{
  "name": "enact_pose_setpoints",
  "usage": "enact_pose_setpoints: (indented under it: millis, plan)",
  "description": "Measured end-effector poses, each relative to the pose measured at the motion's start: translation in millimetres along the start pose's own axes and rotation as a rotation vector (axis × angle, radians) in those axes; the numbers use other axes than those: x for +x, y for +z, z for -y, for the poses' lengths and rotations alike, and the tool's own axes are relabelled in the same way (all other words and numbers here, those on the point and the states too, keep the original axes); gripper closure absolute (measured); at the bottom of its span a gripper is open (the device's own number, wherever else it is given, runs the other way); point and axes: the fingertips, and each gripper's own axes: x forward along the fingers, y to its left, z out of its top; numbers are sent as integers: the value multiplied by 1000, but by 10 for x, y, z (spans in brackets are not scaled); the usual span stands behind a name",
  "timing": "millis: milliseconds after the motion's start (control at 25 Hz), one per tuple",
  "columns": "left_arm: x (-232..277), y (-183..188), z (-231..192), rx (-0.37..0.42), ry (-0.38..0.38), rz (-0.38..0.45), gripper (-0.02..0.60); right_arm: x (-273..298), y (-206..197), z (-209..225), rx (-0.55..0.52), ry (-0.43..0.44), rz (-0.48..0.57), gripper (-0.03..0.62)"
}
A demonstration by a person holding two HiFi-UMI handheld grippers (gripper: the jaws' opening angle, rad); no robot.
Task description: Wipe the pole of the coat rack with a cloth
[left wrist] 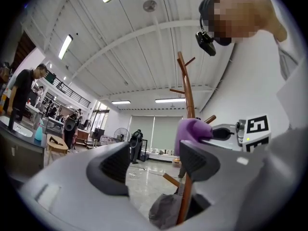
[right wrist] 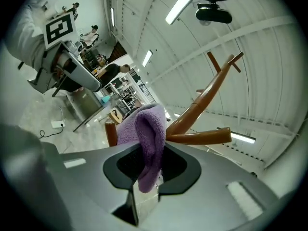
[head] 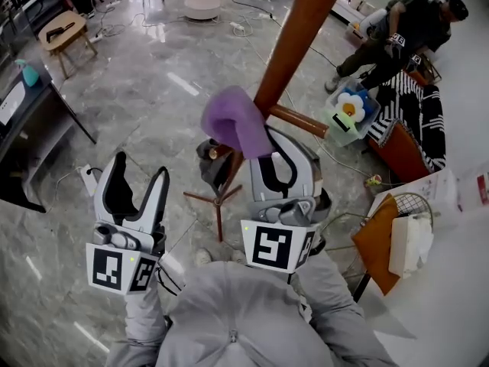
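Beside the pole (head: 294,40), the right gripper (head: 269,145) pinches a purple cloth (head: 235,121), near the wood or touching it. Left of the pole, the left gripper (head: 140,167) gapes empty; with nothing steadying the pole, a hard rub could rock it.

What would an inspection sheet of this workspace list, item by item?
Surface: grey marble floor, glossy.
Job's things: brown coat rack pole, slanted in the head view; purple cloth beside it, contact unclear.
Clutter: grey garment low on the rack; toy bin.
Grippers: left gripper open, empty; right gripper jaws shut on the cloth.
Cables: power strip with lead on the floor.
Surroundings: wooden chair; crouching person.
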Motion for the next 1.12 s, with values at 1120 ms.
enact_pose_setpoints:
  millis: [1120]
  plan:
    - [42,-90,175,-5,-1,-19,235,-431,-347,-680,-34,238,10,528]
